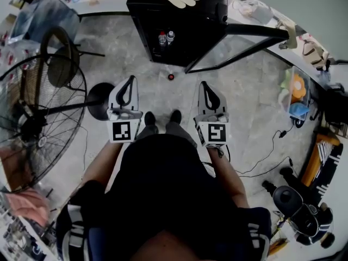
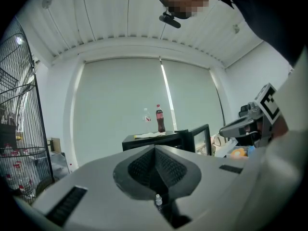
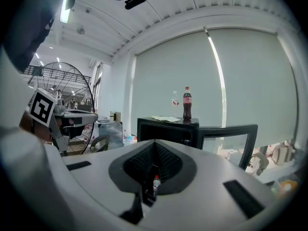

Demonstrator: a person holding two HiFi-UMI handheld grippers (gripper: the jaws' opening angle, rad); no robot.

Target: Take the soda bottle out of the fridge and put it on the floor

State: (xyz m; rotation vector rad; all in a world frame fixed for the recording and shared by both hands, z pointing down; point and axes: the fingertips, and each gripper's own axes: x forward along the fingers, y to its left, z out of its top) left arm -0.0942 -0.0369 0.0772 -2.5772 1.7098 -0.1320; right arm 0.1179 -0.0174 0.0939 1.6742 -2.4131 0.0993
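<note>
Both your grippers are empty with their jaws pressed together, the left gripper (image 1: 130, 81) and right gripper (image 1: 206, 85) held level side by side over the floor (image 1: 255, 102). From your head you see the fridge (image 1: 209, 29) with its door (image 1: 239, 47) swung open and two small bottles (image 1: 166, 38) inside. Only the gripper views show the dark soda bottle (image 3: 187, 103) beside a clear bottle (image 3: 175, 99) on the fridge top.
</note>
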